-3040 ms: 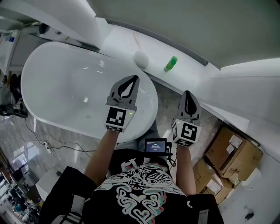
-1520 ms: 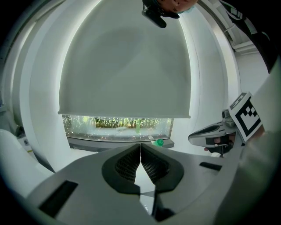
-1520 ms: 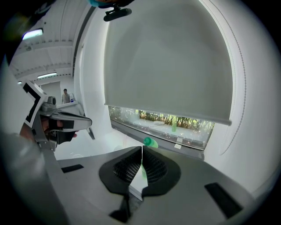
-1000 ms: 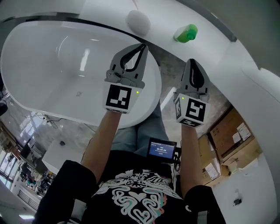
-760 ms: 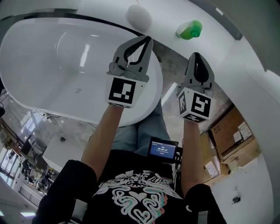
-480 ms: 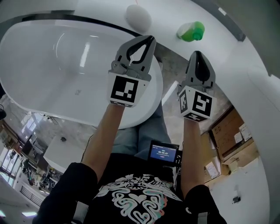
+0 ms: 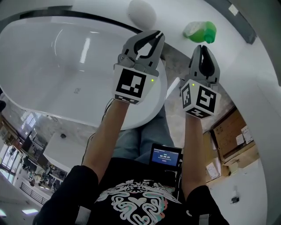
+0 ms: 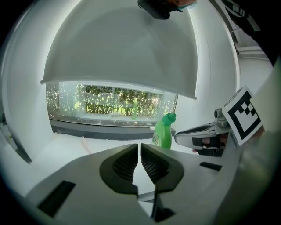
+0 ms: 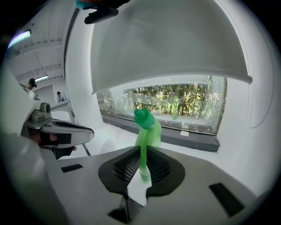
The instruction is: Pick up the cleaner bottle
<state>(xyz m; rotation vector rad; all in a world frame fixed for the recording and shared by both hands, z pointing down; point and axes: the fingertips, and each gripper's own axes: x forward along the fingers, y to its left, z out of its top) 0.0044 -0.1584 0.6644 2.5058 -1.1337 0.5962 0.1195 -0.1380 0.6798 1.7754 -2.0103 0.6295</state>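
Note:
The green cleaner bottle (image 7: 199, 31) stands upright on the white ledge (image 7: 246, 66) behind the bathtub. The left gripper view shows the bottle (image 8: 163, 132) right of centre. In the right gripper view the bottle (image 9: 147, 129) stands straight ahead, seen through the slit between the jaws. My right gripper (image 7: 202, 47) points at it from a short way off, shut and empty. Above the tub's rim, left of the bottle, my left gripper (image 7: 153, 35) is shut with nothing in it. Each gripper view shows the other gripper at its side: the right gripper (image 8: 202, 136) and the left gripper (image 9: 61, 129).
A white bathtub (image 7: 66, 66) fills the left of the head view. A white rounded object (image 7: 142, 12) sits on the ledge left of the bottle. Cardboard boxes (image 7: 232, 136) lie on the floor at the right. A dark window sill (image 9: 184, 134) runs behind the bottle.
Both grippers have moved forward and down toward the ledge, and the bottle now looks larger and closer to the right gripper. Both sets of jaws stay shut.

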